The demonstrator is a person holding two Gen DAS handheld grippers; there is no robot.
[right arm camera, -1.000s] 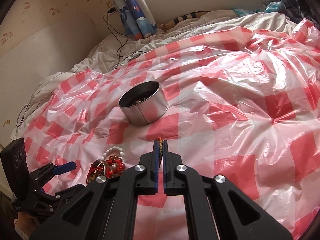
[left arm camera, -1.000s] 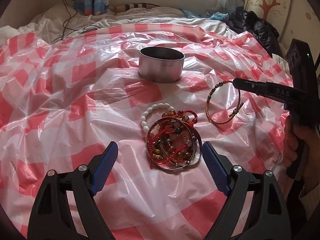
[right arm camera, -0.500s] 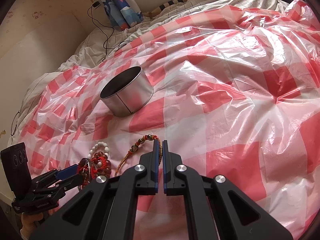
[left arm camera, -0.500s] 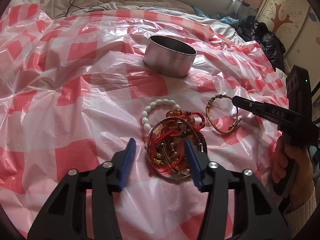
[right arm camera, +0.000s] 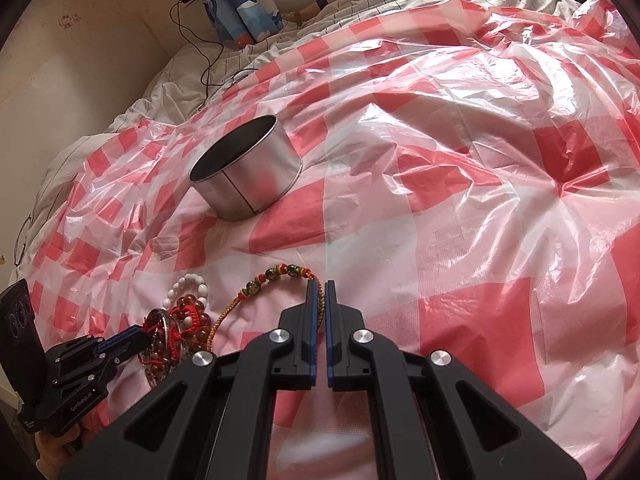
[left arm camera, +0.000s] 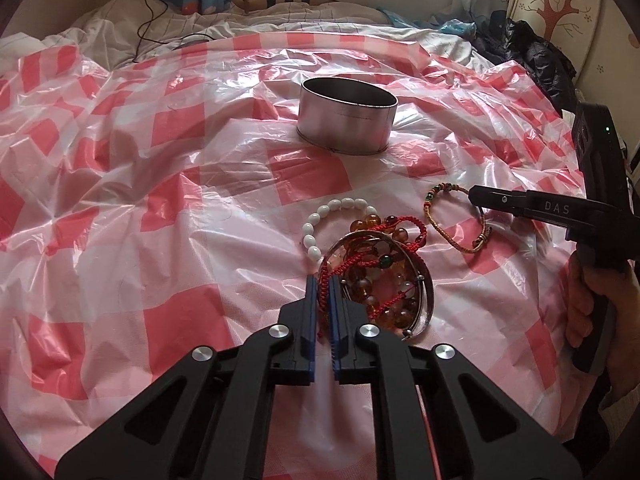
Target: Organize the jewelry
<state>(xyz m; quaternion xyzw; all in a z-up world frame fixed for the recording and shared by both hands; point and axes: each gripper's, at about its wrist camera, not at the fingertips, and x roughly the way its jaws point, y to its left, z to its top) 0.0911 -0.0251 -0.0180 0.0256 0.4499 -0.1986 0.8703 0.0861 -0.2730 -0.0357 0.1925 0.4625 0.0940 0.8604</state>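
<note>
On red-checked plastic sheet (left arm camera: 160, 208) over bed, steel tin (left arm camera: 347, 120), bracelet pile (left arm camera: 376, 272)

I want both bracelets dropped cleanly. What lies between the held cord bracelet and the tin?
Nothing visible. The right gripper is shut on the cord bracelet, and only bare checked plastic sheet lies between it and the open tin. The bracelet pile sits off to the left.

Bed (left arm camera: 280, 24): checked plastic sheet (left arm camera: 160, 200) bearing tin (left arm camera: 347, 120), bracelets (left arm camera: 372, 264).
</note>
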